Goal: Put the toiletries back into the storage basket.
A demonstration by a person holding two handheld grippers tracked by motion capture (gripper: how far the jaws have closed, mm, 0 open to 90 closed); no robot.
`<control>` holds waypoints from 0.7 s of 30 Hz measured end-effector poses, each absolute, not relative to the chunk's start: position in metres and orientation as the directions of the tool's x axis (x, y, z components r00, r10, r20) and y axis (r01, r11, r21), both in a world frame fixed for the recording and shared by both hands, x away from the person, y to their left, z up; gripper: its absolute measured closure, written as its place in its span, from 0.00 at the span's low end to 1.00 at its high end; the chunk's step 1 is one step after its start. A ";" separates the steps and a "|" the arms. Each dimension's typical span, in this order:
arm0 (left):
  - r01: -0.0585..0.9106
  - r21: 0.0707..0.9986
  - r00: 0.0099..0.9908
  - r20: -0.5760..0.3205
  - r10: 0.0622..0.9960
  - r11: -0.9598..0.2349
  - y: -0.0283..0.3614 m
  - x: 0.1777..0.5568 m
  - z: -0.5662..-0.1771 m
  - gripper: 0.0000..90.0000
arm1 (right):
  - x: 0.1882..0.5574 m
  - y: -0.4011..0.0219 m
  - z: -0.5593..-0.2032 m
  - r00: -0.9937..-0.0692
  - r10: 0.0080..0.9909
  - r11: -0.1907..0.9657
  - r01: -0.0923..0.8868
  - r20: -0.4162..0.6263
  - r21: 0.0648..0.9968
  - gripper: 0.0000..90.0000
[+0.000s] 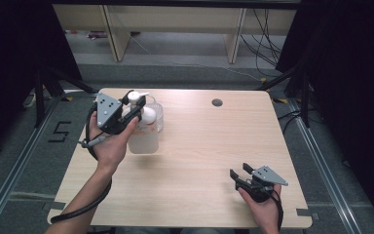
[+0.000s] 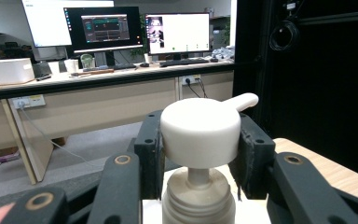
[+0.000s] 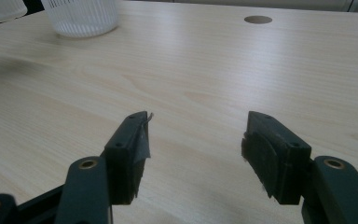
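Grip on the pump head [image 2: 200,133] was what mattered in this step: the left gripper [image 1: 129,113] had its jaws about half open and closed on the white head of the pump bottle [image 1: 143,136], one pad on either side, with the spout sticking out past the far pad. To do it well, the pads probably needed to stay square on the head's flat sides, so that it would not slip or twist and the bottle would not tip. The bottle stood at the far left of the bench [image 1: 204,146], just in front of a clear ribbed cup [image 1: 156,114]. The left forearm reached forward along the bench's left side, with the hand wrapped round the gripper body and the jaws pointing level toward the far edge. The right gripper [image 1: 239,174] rested low near the front right corner, its jaws wide apart and empty.
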State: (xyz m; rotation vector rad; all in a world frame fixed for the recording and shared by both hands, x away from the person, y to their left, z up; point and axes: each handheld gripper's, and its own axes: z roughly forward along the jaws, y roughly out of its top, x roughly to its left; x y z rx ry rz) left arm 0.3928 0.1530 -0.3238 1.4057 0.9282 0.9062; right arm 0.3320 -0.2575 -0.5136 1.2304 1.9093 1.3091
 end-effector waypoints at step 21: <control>0.023 1.000 0.347 -0.002 0.938 -0.007 0.174 0.398 -0.319 0.66 | 0.332 -0.258 -0.514 -0.455 0.887 0.122 0.389 0.076 0.913 0.45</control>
